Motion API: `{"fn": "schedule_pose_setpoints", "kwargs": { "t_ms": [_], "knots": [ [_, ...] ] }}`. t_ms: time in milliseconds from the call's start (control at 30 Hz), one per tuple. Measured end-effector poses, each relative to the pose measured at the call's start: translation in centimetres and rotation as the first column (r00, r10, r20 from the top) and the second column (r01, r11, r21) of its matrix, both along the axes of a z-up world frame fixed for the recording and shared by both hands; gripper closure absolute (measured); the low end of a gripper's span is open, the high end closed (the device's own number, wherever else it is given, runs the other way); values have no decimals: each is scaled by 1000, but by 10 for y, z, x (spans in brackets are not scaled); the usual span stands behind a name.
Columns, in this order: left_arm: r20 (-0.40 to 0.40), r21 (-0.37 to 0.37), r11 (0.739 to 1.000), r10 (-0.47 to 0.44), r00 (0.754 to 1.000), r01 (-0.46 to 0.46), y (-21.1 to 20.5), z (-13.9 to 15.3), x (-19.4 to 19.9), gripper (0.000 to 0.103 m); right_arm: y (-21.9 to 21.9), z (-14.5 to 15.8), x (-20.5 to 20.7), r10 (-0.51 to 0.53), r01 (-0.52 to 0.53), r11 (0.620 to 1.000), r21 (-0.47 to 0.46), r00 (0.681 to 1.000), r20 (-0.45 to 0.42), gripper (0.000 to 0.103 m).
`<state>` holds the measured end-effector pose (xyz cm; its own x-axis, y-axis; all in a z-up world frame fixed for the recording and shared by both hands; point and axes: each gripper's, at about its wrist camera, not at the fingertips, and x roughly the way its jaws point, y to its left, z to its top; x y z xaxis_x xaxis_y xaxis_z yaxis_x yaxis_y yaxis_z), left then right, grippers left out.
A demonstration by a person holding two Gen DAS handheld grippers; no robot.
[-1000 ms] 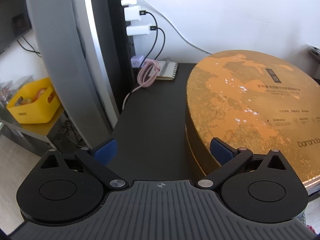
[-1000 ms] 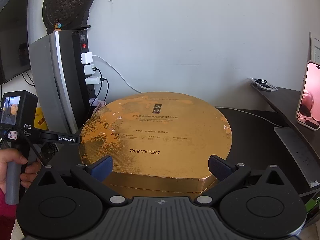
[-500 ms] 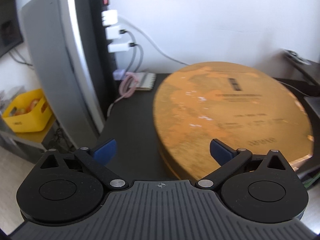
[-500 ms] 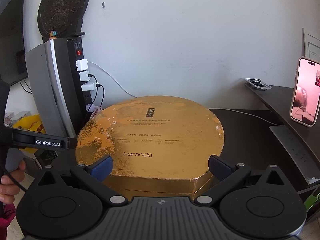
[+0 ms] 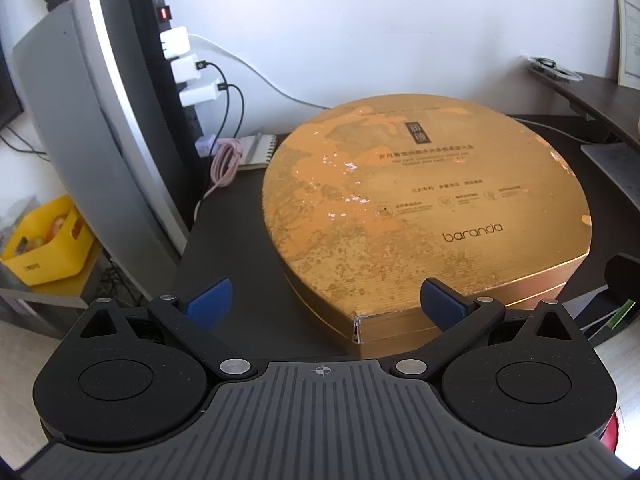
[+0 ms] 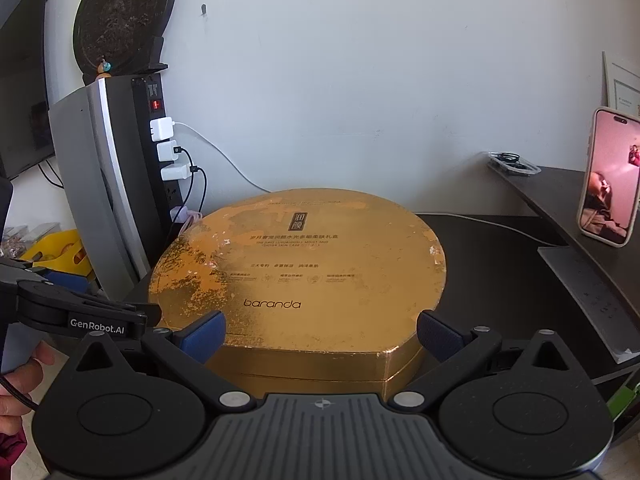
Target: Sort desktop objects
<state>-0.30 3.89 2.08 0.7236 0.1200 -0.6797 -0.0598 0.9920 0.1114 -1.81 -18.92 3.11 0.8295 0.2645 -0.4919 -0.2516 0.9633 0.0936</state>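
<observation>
Still approaching: left gripper point(image 5: 324, 304) and right gripper point(image 6: 319, 332), jaws spread, facing round gold cardboard gift box point(image 6: 304, 272) at worktop point(image 5: 236, 240) front edge (lid closed). Next, likely lifting lid.

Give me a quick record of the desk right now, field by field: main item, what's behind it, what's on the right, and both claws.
main item: round gold box, lid on, on the dark desk
behind left: notepad, coiled pink cable, power strip with three white chargers
right shelf: phone propped upright, screen lit
left claw: open, empty, near box's front edge
right claw: open, empty, facing box
</observation>
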Motion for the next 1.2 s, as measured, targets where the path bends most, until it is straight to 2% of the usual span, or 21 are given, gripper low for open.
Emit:
{"fn": "schedule_pose_setpoints", "kwargs": {
  "t_ms": [167,200,233,300,433,767,833,1033,1200],
  "knots": [
    [-50,-11,998,67,997,-67,16,-15,10,0,-21,-18,32,-153,153,988,1,988,17,4],
    [-55,-15,996,81,995,-82,20,-18,11,0,-25,-21,39,-161,161,987,7,987,10,12],
    [-60,-18,995,97,993,-99,25,-21,13,0,-28,-23,45,-164,164,986,16,986,-4,21],
    [-66,-29,992,121,990,-123,34,-27,16,0,-29,-28,59,-142,143,989,28,989,-44,29],
    [-74,-37,988,147,986,-150,45,-37,31,0,-20,-35,81,-90,91,996,2,992,-88,35],
    [-80,-58,989,135,988,-140,65,-38,79,1,-11,-35,141,-53,46,998,-46,984,-168,35],
    [-82,-63,989,132,988,-137,69,-38,90,0,-9,-36,153,-49,40,998,-54,983,-178,30],
    [-85,-65,989,128,988,-134,77,-35,126,0,7,-35,192,-43,18,991,-131,981,-191,27],
    [-84,-57,991,114,990,-119,80,-34,157,0,23,-32,226,-29,-4,988,-156,978,-208,25]
  ]
}}
